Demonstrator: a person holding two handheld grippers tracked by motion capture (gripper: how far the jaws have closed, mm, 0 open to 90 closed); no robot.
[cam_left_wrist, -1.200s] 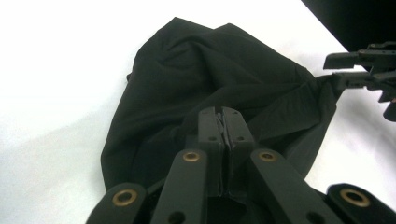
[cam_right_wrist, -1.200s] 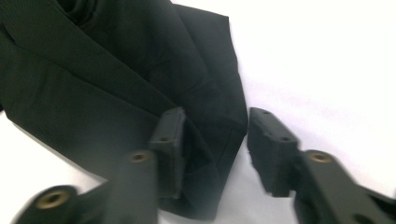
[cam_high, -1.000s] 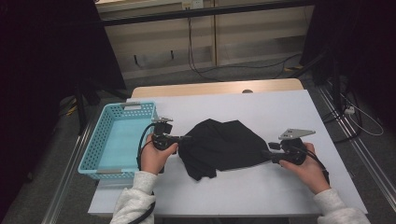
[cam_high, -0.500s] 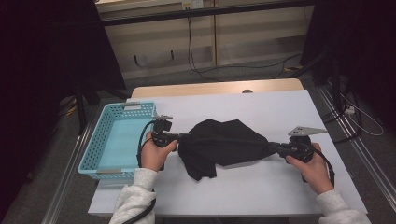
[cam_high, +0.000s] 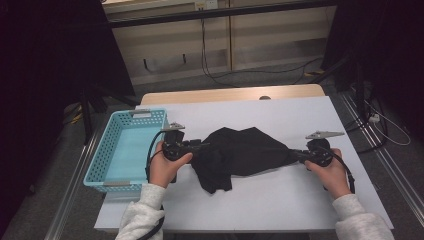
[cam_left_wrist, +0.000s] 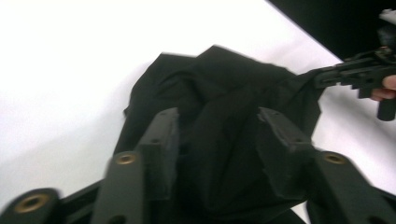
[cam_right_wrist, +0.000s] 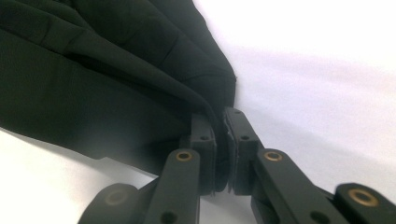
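White table (cam_high: 280, 200), grey floor (cam_high: 280, 75), dark curtains (cam_high: 45, 75)

Lab-like recording room, white table (cam_high: 280, 200), black curtains (cam_high: 45, 75), floor cables (cam_high: 220, 75)

Left gripper (cam_high: 202, 145): near the desk's left edge, jaws level, just been opening, black cloth (cam_high: 245, 152) loose between them. Right gripper (cam_high: 295, 154): toward the right edge, jaws clamped on cloth.

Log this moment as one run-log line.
left gripper: jaws just opened, black cloth loose between | right gripper: shut on cloth edge | basket: left of cloth | table
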